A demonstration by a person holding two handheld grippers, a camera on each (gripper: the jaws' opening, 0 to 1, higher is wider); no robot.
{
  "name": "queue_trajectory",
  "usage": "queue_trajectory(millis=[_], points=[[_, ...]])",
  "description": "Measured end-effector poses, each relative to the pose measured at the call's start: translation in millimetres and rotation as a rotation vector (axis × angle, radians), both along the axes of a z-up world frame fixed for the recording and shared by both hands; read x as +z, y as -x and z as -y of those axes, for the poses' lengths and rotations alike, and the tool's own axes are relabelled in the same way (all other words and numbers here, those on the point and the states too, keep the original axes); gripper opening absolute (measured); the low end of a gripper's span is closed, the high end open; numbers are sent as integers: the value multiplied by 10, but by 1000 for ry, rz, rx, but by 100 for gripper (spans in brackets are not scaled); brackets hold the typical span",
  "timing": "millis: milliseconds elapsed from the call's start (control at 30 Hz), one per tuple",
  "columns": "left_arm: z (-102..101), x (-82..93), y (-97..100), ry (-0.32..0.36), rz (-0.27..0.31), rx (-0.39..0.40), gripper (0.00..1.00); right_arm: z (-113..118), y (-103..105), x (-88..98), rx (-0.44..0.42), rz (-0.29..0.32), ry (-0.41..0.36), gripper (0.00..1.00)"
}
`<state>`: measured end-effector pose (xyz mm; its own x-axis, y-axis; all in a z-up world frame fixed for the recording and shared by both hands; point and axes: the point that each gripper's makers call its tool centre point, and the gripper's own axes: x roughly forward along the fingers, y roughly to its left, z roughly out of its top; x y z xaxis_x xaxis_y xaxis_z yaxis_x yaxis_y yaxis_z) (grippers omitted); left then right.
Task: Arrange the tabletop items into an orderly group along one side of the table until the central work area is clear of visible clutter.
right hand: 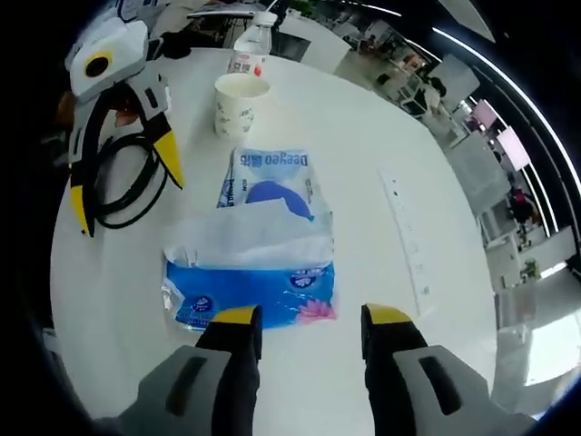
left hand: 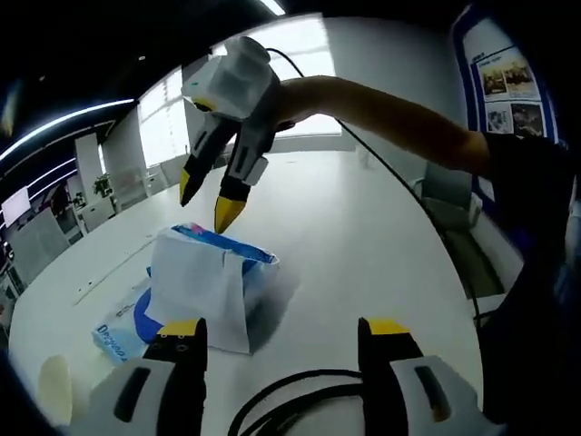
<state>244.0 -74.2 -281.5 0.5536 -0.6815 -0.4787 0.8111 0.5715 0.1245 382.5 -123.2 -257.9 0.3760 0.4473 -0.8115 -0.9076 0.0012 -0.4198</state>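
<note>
A blue soft tissue pack point(left hand: 216, 272) point(right hand: 250, 289) lies on the white table point(left hand: 363, 245) point(right hand: 363, 136) with a white tissue pulled up out of it. Beside it lies a flat blue-and-white wipes packet point(left hand: 116, 334) point(right hand: 270, 182). My right gripper point(left hand: 207, 203) point(right hand: 311, 318) hangs open just above the tissue pack's top edge, with nothing between its jaws. My left gripper point(left hand: 283, 329) point(right hand: 127, 191) stands open on the opposite side of the pack, a short way off, and holds nothing.
A paper cup point(left hand: 53, 386) point(right hand: 238, 102) and a water bottle point(right hand: 252, 50) stand past the wipes packet. A black cable point(left hand: 290, 400) point(right hand: 123, 186) loops on the table under the left gripper. A white power strip point(right hand: 405, 238) lies near one table edge. A person's arm point(left hand: 390, 113) holds the right gripper.
</note>
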Motion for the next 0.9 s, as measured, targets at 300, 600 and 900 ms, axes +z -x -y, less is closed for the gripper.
queue_trajectory(millis=[300,600,900], points=[[-11,-32,-62,0,-23,7,63,-21,-12,15,10,10,-8,39],[-21,-71,-155,-21,-23,9,56,-28,1,-63,7,6,-2,29],[-18,-116,-234,-13,-36,12,50,-32,-71,-92,-19,12,-27,23]])
